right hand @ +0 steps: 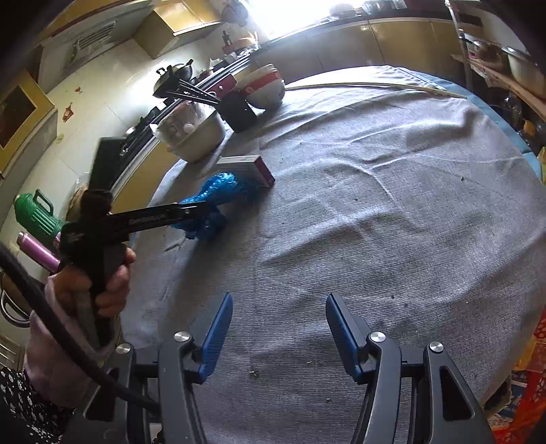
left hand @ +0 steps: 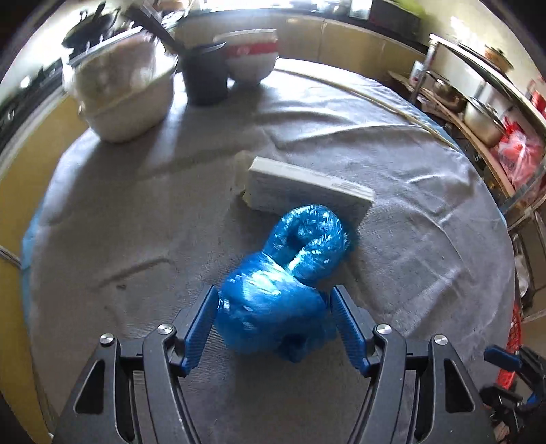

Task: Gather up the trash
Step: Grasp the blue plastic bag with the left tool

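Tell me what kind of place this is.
Likely a home kitchen: a wok on the counter, stacked bowls on a cloth-covered table, metal pots on a shelf.

Daylight pours in from the far window (right hand: 300, 13), blown out to pure white in both views. It glares on the blue bag (left hand: 290, 273) and casts soft shadows toward the near side of the tabletop (right hand: 392, 205). The fisheye bends the edges and darkens the corners; the far-left pot (left hand: 119, 92) is motion-blurred.
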`<state>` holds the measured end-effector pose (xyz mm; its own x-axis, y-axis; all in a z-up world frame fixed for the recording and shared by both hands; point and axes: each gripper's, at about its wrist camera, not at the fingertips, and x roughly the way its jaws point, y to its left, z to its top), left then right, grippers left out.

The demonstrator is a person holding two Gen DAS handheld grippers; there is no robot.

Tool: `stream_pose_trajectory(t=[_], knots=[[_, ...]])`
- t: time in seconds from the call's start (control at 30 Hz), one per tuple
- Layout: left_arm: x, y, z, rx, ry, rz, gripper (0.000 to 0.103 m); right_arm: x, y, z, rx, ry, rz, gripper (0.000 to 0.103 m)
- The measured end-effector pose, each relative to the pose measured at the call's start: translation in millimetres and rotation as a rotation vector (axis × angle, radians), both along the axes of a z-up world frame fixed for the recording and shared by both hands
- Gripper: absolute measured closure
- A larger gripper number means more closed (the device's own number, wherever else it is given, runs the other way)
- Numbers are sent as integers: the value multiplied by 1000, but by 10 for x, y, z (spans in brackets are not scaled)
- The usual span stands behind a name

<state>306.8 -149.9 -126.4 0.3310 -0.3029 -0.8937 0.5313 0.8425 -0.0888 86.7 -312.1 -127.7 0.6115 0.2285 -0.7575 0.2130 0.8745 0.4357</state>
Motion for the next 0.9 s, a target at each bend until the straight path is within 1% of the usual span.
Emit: stream_pose_trajectory(t=[0.03, 0.07, 0.1, 0.13, 0.23, 0.37, 0.43, 0.5, 0.63, 0.73, 0.9], knots=[[9, 26, 1, -30, 6, 8, 35, -6, -13, -2, -3, -1, -4, 42], [2, 52, 5, -50, 5, 12, 37, -13, -22, 2, -5, -3, -6, 42], [-7, 81, 16, -74, 1, 13, 43, -17, -29, 7, -8, -6, -8, 42], [-19, 106, 24, -89, 0, 11, 45, -18, -29, 11, -9, -9, -8, 42], [-48, 169, 38, -101, -22, 26, 48, 28, -24, 18, -11, -15, -2, 42], [-144, 332, 112, -127, -38, 59, 48, 193, 24, 81, -38, -39, 25, 42], [-170, 408, 156, -125, -55, 83, 48, 330, 48, 136, -55, -60, 42, 42], [-236, 506, 201, -100, -74, 121, 48, 500, 73, 185, -60, -81, 64, 42], [-296, 706, 245, -93, -78, 188, 48, 878, 129, 206, -74, -105, 105, 42], [-312, 815, 244, -63, -89, 235, 48, 1191, 168, 169, -101, -120, 131, 42], [-290, 893, 227, -54, -83, 257, 48, 1650, 214, 58, -153, -131, 164, 42]])
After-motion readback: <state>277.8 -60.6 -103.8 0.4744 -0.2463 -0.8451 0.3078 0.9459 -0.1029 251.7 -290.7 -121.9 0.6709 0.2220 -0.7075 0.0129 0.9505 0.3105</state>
